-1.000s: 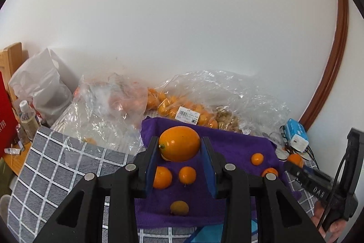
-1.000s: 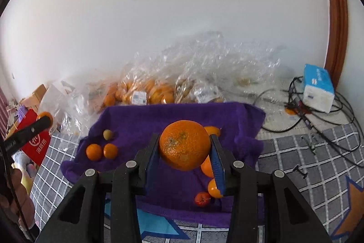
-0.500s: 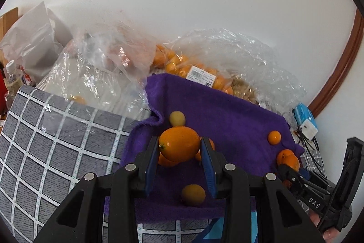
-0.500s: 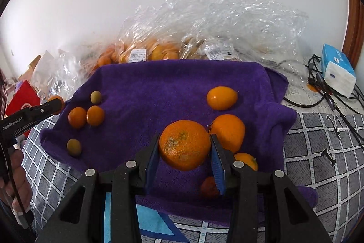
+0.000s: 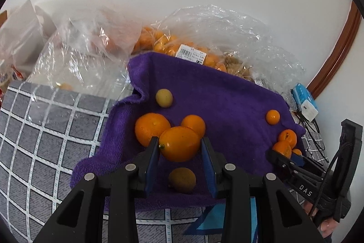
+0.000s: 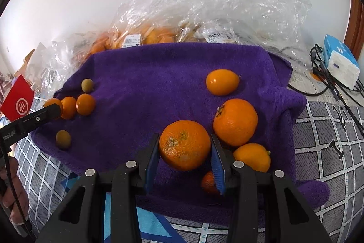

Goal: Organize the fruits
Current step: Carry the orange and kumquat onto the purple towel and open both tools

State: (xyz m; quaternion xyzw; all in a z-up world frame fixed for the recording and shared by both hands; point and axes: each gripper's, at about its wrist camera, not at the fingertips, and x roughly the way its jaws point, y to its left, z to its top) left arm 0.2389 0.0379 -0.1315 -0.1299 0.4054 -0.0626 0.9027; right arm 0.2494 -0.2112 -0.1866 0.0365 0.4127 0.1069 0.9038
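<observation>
The left gripper pinches a smooth oval fruit low over the towel, beside two oranges. The right gripper clamps a mandarin near its larger neighbour. Both fruits look light, round, soft-skinned and likely to roll; a gentle hold across the middle suits them.

Eight orange fruits, two small yellow-green fruits, one purple towel, one blue tissue pack
</observation>
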